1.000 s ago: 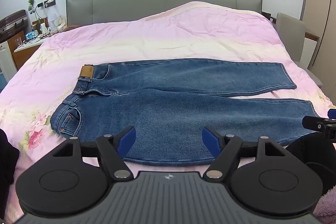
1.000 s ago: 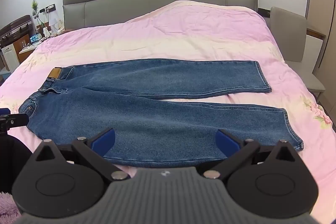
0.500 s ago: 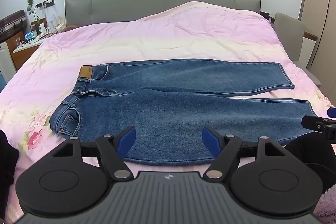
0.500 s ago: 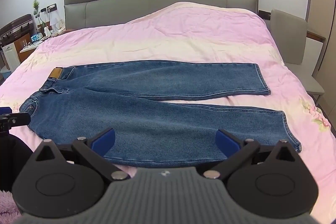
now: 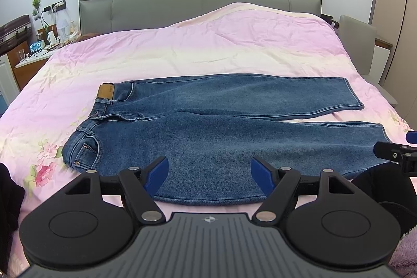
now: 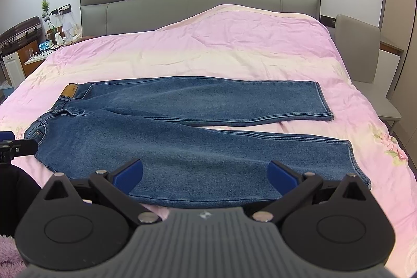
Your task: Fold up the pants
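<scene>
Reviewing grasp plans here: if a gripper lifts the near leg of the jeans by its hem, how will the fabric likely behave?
The jeans lie flat and follow the pink bedspread, so they will probably drape, not stay stiff. The thick denim likely weighs enough to sag. Both the left gripper and right gripper are open, so two grasp points seem wise.

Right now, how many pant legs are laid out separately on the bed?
2. The far leg lies nearer the headboard, hem pointing right. The near leg lies closest to the grippers, hem also right. They join at the waist on the left. None hidden.
</scene>
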A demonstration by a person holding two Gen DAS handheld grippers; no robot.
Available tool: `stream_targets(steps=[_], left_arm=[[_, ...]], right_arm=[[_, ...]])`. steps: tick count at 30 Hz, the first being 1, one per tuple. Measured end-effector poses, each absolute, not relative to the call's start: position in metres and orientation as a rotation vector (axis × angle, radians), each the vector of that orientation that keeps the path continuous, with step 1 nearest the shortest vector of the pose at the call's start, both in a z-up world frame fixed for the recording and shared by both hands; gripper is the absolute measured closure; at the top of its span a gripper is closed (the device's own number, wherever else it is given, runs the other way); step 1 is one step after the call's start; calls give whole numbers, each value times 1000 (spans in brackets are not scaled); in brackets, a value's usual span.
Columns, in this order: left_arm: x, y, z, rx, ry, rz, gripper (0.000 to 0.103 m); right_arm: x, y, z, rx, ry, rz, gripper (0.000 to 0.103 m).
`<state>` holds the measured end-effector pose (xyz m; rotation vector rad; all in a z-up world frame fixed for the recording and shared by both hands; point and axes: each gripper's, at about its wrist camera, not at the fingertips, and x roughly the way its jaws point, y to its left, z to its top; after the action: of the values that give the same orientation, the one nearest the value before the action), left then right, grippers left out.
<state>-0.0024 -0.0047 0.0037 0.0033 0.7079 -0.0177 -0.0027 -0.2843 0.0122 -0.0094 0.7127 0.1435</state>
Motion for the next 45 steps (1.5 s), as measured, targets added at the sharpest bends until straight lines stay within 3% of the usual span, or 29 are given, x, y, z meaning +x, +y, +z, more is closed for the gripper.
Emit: stream_targets(steps=[45], left_arm=[[-4,-9,2,17,727,-28,18]], right_arm=[[0,-283,7,-11,738,127,5]])
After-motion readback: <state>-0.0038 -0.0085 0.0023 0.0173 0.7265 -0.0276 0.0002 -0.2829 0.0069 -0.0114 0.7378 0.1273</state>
